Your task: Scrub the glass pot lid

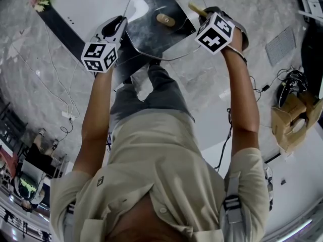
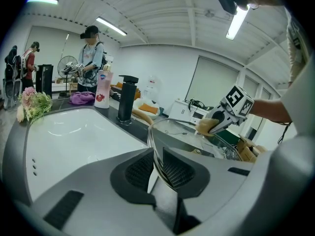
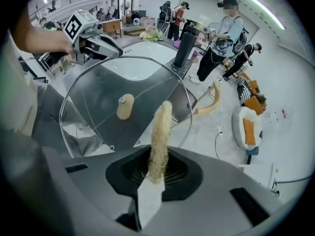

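The glass pot lid [image 1: 151,32] with a wooden knob [image 1: 165,19] is held up over the counter edge, tilted. My left gripper [image 1: 119,26] is shut on its left rim; in the left gripper view the metal rim [image 2: 156,156] sits clamped between the pads of that gripper [image 2: 158,168]. My right gripper [image 1: 202,11] is shut on a pale fibrous scrubber [image 3: 160,132] that stands up between the jaws of that gripper [image 3: 156,168]. The scrubber's tip [image 2: 206,126] lies against the lid [image 3: 113,97] near its right edge.
A white sink [image 2: 74,132] with a black faucet [image 2: 127,100] lies beyond the lid. A pink-and-white bottle [image 2: 103,88], a purple cloth [image 2: 81,98] and flowers [image 2: 32,107] stand on the counter. People work in the background. Cables and a cardboard box [image 1: 292,120] lie on the floor.
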